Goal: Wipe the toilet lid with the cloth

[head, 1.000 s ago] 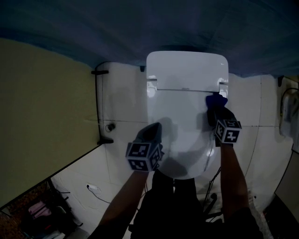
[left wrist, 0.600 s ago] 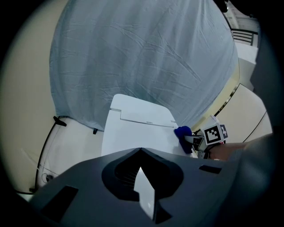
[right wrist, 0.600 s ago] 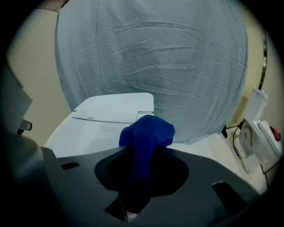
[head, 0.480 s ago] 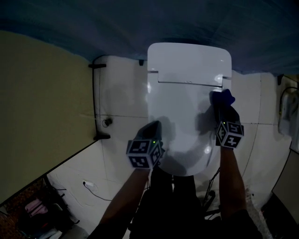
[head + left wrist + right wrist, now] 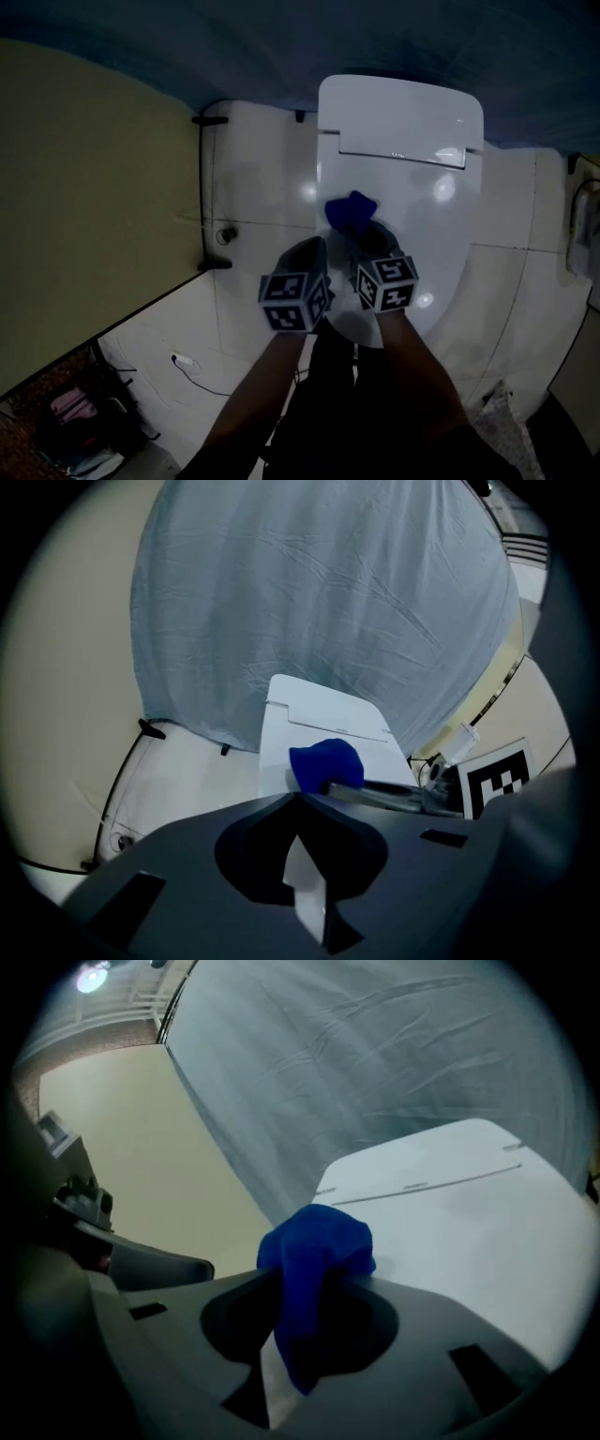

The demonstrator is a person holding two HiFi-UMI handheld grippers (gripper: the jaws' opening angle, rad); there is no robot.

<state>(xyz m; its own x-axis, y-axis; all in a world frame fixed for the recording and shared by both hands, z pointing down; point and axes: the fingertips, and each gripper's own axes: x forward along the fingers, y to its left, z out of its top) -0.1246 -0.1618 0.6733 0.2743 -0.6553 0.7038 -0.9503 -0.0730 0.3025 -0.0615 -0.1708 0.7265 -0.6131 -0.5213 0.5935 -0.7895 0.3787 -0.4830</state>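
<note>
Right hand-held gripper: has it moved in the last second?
Yes. The right hand-held gripper, shut on the blue cloth, has swept from the toilet lid's right edge across to its left side.

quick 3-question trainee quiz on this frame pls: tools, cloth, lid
1. True or false: the left tool has its jaws together with nothing between them.
2. Pick one. The blue cloth is:
A) gripped by the left tool
B) gripped by the right tool
C) lying loose, with no tool on it
3. Fill in: the toilet lid is ___ (up or down).

Key
1. True. The left gripper view shows its jaws together and empty; the cloth is only visible beyond them.
2. B. The right gripper view shows the cloth pinched between that tool's jaws and bunched above them.
3. Down. The head view shows its flat white top.
</note>
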